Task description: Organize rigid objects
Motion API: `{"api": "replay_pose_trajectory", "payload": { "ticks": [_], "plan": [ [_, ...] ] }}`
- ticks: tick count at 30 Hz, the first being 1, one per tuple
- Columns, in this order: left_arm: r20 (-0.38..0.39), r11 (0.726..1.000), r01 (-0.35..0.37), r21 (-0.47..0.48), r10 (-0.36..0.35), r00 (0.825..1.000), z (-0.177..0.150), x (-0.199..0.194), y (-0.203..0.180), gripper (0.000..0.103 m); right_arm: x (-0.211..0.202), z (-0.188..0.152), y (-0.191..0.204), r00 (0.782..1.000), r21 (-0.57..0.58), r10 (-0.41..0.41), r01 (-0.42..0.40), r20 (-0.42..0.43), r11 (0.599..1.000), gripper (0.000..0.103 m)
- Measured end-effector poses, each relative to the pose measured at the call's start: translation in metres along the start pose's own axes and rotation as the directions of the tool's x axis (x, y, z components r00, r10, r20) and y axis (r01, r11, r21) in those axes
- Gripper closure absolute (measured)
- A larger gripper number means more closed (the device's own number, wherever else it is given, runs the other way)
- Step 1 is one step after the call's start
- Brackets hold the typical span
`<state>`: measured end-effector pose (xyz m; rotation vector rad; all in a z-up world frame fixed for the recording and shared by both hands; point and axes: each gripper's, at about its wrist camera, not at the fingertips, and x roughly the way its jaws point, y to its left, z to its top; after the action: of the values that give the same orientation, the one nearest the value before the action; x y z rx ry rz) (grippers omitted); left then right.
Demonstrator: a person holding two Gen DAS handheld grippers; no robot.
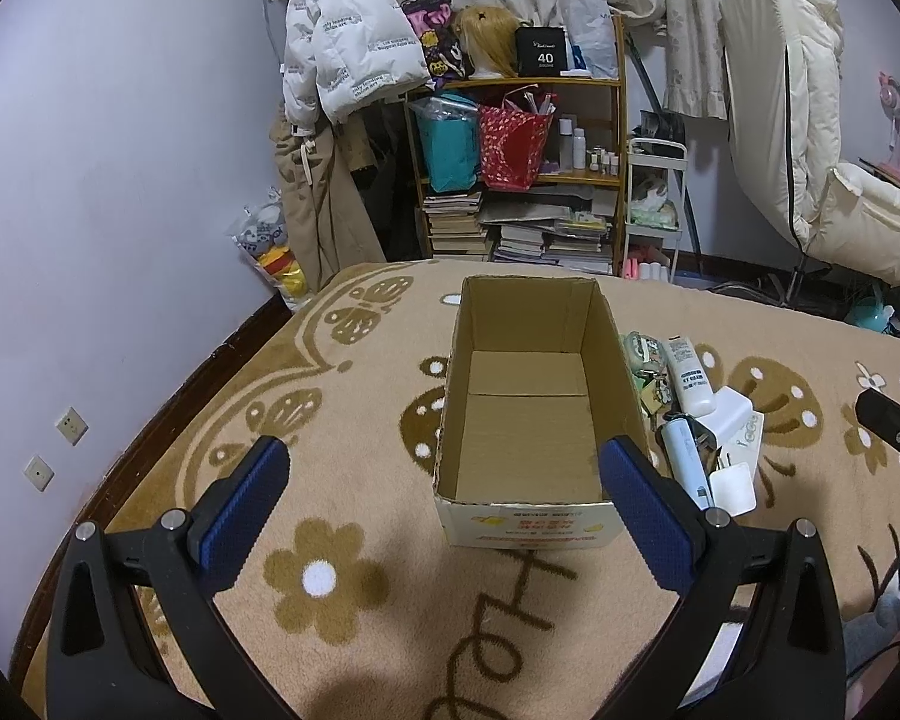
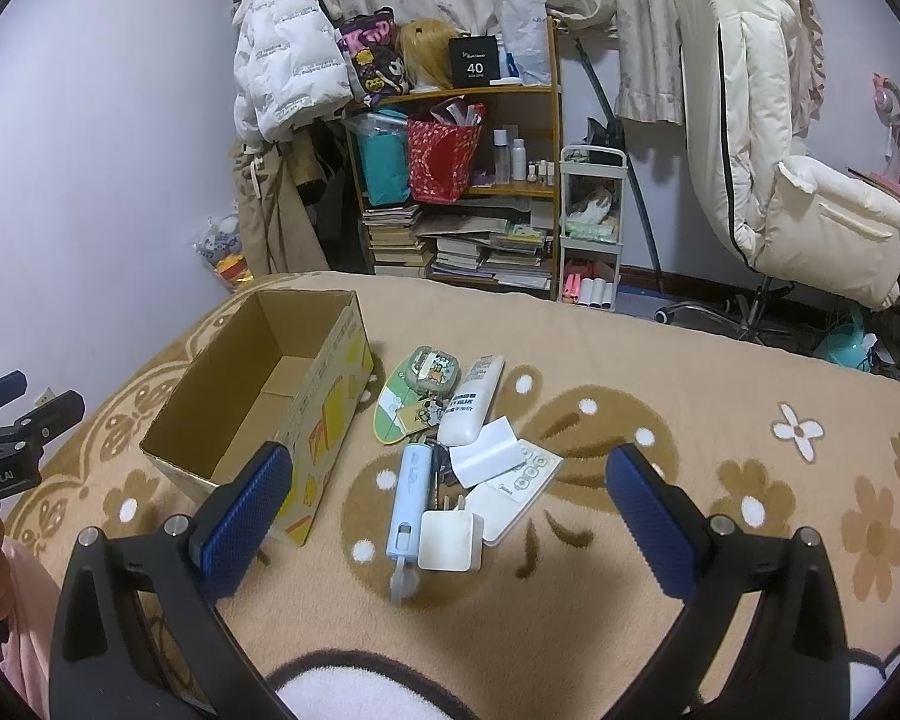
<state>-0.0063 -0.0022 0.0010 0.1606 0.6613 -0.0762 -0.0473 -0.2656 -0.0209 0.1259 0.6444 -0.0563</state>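
Observation:
An open, empty cardboard box (image 1: pixel 528 420) stands on the blanket; it also shows in the right wrist view (image 2: pixel 258 396). Right of it lies a pile: a light blue tube-shaped device (image 2: pixel 407 504), a white charger plug (image 2: pixel 447 540), a white remote (image 2: pixel 516 492), a white lotion tube (image 2: pixel 471 399), a white card (image 2: pixel 489 450) and a green cartoon case (image 2: pixel 429 369). My left gripper (image 1: pixel 444 480) is open and empty, in front of the box. My right gripper (image 2: pixel 450 492) is open and empty, above the pile's near end.
The tan flower-patterned blanket (image 2: pixel 720 420) covers the bed. Behind stand a cluttered wooden shelf (image 2: pixel 480 180), a white cart (image 2: pixel 591 228), hanging coats (image 2: pixel 282 60) and a cream padded chair (image 2: pixel 780 150). The wall (image 1: pixel 90 180) is on the left.

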Motion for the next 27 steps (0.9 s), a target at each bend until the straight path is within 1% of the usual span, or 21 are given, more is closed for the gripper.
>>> {"api": "replay_pose_trajectory", "payload": {
  "ticks": [22,27],
  "plan": [
    [-0.009,1.0,-0.004,0.005,0.004,1.0,-0.0013,0.0018,-0.0018,0.001,0.0005,0.001,0.0004,1.0,-0.001,-0.001,0.001,-0.003,1.0,0.0],
    [-0.021,1.0,0.004,0.008,-0.003,1.0,-0.0016,0.0035,-0.0034,0.001,0.0,0.0015,0.0008,1.0,-0.002,0.0,0.0,-0.004,1.0,0.0]
  ]
}}
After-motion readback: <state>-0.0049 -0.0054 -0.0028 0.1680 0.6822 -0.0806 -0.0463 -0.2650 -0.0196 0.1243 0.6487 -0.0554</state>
